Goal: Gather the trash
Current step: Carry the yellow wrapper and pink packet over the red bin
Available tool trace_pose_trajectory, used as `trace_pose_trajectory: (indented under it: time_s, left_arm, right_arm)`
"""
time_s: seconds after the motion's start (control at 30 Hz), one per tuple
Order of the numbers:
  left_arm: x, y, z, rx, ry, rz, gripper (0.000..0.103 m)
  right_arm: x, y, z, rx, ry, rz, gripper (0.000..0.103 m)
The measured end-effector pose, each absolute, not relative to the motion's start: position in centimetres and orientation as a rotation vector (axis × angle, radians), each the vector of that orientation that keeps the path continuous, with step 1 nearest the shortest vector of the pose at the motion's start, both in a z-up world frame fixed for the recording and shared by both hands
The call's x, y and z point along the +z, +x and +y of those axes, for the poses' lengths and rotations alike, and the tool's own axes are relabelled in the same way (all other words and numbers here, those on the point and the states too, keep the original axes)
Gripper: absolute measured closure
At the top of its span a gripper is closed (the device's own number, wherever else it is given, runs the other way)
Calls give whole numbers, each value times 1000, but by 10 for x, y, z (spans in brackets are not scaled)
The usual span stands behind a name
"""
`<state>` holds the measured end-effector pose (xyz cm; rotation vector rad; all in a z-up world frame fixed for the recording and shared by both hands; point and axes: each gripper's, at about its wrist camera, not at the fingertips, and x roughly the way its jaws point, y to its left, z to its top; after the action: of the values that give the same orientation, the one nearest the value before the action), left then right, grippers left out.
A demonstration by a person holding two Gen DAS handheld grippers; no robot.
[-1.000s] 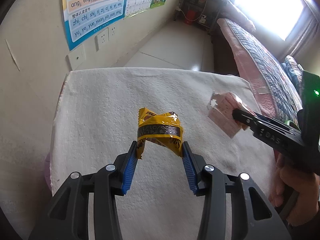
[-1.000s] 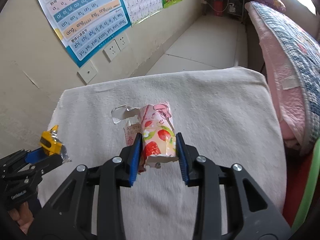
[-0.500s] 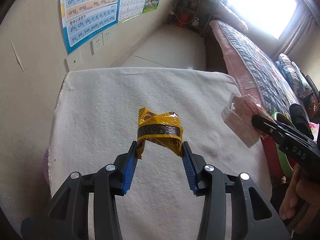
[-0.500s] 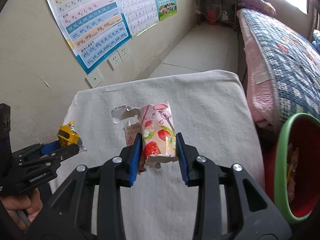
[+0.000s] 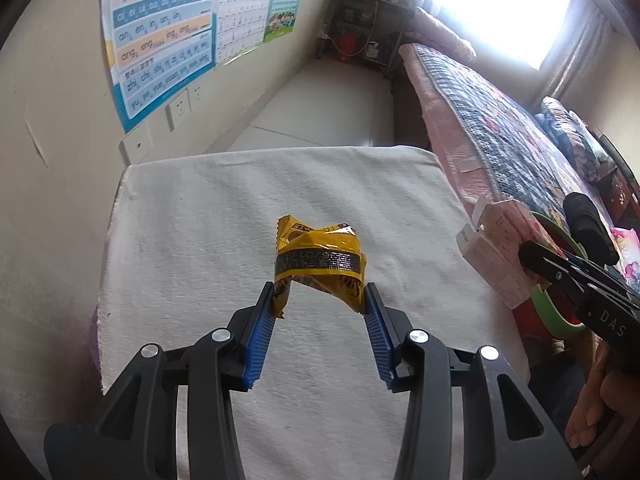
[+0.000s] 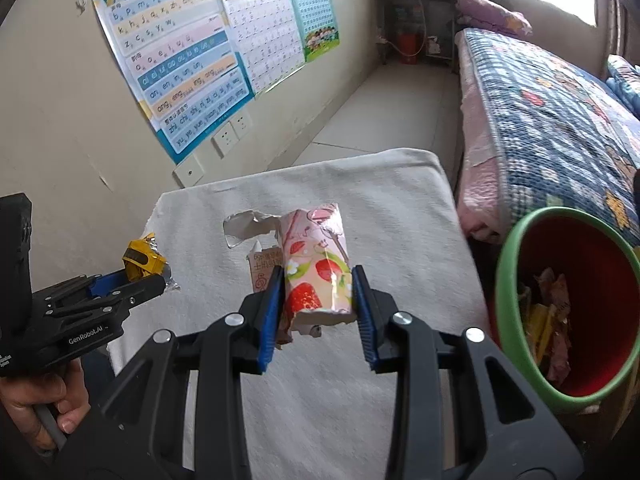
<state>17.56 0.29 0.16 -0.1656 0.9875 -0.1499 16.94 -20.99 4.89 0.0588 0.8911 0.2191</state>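
Right up close, the left claw [image 5: 320, 304] is clamped on a crumpled yellow snack wrapper [image 5: 320, 264], pinched only by its lower edges, the bulk of it sticking out past the blue pads [image 5: 258, 340]. Over on the other side, the right claw [image 6: 318, 304] is squeezed onto a pink strawberry-print carton [image 6: 316, 268], torn open at the top, a ragged flap [image 6: 244, 228] hanging off to its left. Both pieces ride above the white cloth-covered desk [image 5: 192, 240], which shows no other litter in these views. Just past the desk's right edge sits the red bin with a green rim [image 6: 508, 256], already holding scraps and wrappers [image 6: 548, 320]. Beyond that, the quilted bed [image 6: 552, 120] and the wall charts [image 6: 180, 60].

The risks, as I read it: that wrapper grip is thin, so a quick swing could shake it loose onto the floor. And the carton, released before it is clearly over the opening, could clip the rim and tumble between bin and bed.
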Motion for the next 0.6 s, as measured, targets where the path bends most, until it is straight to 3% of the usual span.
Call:
trace_pose_trajectory:
  time_s: [0.6]
  left_arm:
    - [39, 176, -110, -338, -90, 956, 62]
  right_arm:
    - [81, 139, -320, 50, 118, 803, 70]
